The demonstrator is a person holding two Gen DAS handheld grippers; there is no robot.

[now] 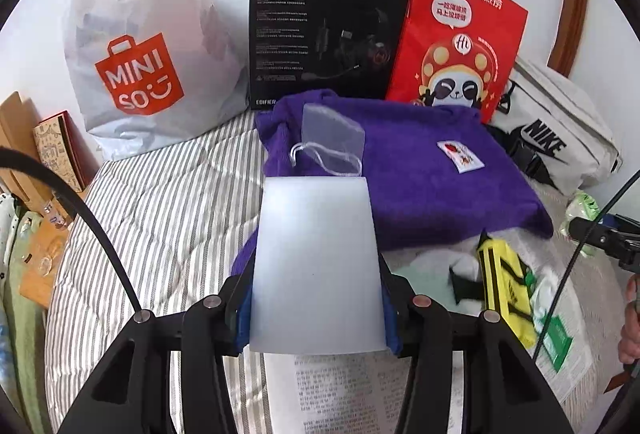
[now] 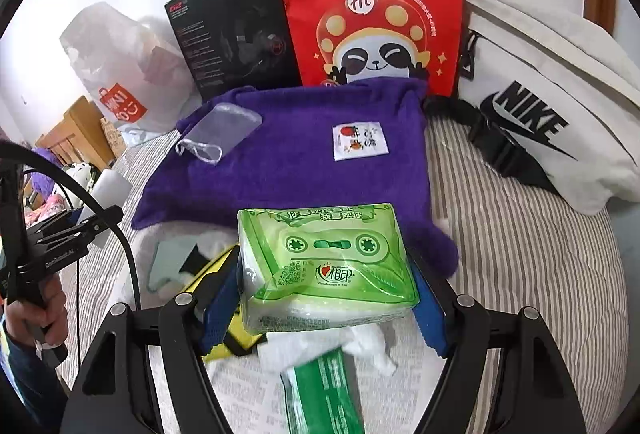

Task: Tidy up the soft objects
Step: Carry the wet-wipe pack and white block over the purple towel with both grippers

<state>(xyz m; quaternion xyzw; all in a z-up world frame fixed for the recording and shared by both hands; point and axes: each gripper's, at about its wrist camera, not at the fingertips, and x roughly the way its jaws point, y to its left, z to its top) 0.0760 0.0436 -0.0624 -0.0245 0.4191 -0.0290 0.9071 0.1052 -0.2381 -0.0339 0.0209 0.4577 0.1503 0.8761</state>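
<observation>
Two soft things are being held up over the bed, one in each hand-held gripper. The left hand-held gripper [image 1: 316,270] squeezes a pale white block [image 1: 316,266] between its blue pads; the block is blurry and shows no writing. The right hand-held gripper [image 2: 324,274] squeezes one green tissue pack [image 2: 324,262] with a cassette picture and small words too tiny to read.

Under them lies one purple towel [image 2: 288,170] with a small white label [image 2: 360,141], its print too small to make out. One clear little pouch [image 2: 224,130] with a string sits on the towel. The pack hides part of the towel's near edge.

Near the grippers lie a yellow thing [image 1: 506,286], partly hidden, and a green packet [image 2: 324,390], cut off at the bottom.

At the back stand one white bag [image 1: 140,46] reading "MINISO", one black box [image 1: 324,34] reading "HECATE", one red paper bag [image 2: 376,6] with a panda and Chinese words, and one white bag [image 2: 552,106] reading "NIKE". The striped bed cover [image 1: 168,202] runs out of sight at the sides.
</observation>
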